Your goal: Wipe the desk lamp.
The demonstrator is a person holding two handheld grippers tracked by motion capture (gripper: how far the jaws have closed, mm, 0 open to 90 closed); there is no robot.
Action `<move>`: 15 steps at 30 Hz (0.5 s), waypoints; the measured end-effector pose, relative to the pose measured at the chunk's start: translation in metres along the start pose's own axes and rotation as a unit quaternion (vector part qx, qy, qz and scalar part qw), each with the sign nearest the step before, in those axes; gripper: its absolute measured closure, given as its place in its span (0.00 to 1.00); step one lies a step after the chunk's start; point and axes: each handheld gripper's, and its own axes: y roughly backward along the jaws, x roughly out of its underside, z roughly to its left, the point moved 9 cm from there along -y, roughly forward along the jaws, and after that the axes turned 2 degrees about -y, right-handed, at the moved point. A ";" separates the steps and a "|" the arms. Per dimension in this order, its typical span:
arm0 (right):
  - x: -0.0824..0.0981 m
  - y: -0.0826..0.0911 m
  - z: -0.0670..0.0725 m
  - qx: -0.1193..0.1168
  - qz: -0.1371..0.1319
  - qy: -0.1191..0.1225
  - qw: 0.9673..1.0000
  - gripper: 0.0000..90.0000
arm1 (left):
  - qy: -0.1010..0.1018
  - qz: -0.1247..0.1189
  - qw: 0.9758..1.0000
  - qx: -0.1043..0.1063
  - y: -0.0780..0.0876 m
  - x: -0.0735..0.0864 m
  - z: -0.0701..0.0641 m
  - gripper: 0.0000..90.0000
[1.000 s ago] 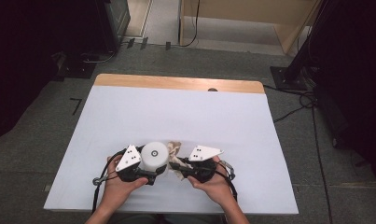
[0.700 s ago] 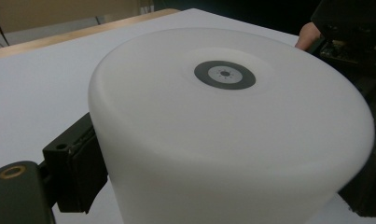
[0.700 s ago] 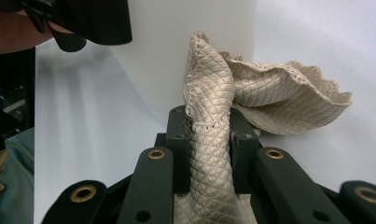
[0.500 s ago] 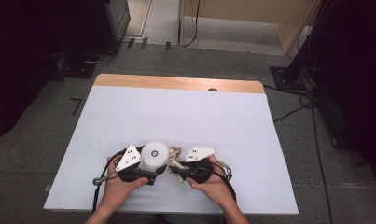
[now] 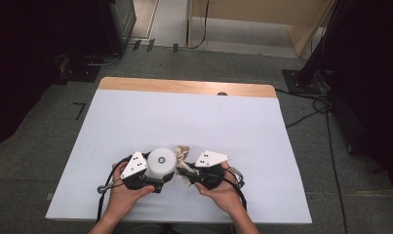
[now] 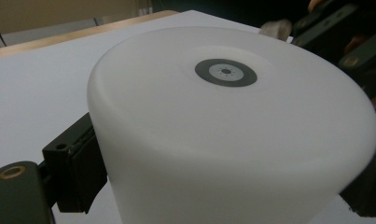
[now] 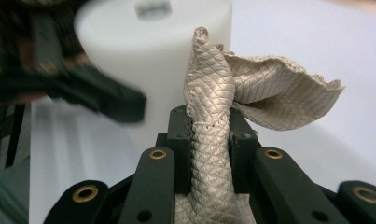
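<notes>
Jaws of the left gripper (image 5: pixel 161 176) clamped the white plastic cylinder (image 5: pixel 162 162), steadying it near the bench (image 5: pixel 194 117) edge; right gripper (image 7: pixel 209 135) pinched the beige quilted cloth (image 7: pixel 251 93) against it, apparently for wiping.

No words, brand names or numbers can be read anywhere. The one marking is a dark grey ring with a dotted centre on the flat top of the white cylinder (image 6: pixel 232 140), upper middle of the left gripper view.

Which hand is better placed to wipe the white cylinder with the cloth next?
Probably the right: its hand-held gripper pinches the beige cloth beside the white cylinder, which the left hand-held gripper clamps.
</notes>
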 end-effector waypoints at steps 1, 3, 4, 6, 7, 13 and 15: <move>0.004 -0.003 -0.002 0.003 0.007 -0.002 1.000 0.84 | 0.001 -0.003 1.000 -0.004 -0.001 -0.001 0.002 0.08; 0.007 -0.008 -0.004 0.009 0.015 -0.011 1.000 0.84 | 0.000 -0.003 1.000 -0.018 -0.002 -0.005 0.006 0.08; 0.004 -0.010 -0.004 0.014 0.017 -0.007 1.000 0.84 | -0.004 -0.002 1.000 -0.020 -0.003 -0.007 0.007 0.08; 0.000 -0.012 -0.003 0.017 0.024 0.002 1.000 0.84 | -0.002 -0.005 1.000 -0.018 -0.004 -0.013 0.013 0.08; -0.003 -0.012 -0.004 0.018 0.024 0.004 1.000 0.84 | 0.002 -0.010 1.000 -0.014 -0.005 -0.016 0.017 0.09; -0.014 -0.020 -0.019 0.030 0.028 -0.012 0.999 0.84 | -0.007 0.005 1.000 -0.014 -0.012 -0.015 0.029 0.09; -0.014 -0.019 -0.021 0.033 0.020 -0.014 0.999 0.84 | -0.004 0.008 1.000 -0.010 -0.012 -0.012 0.029 0.09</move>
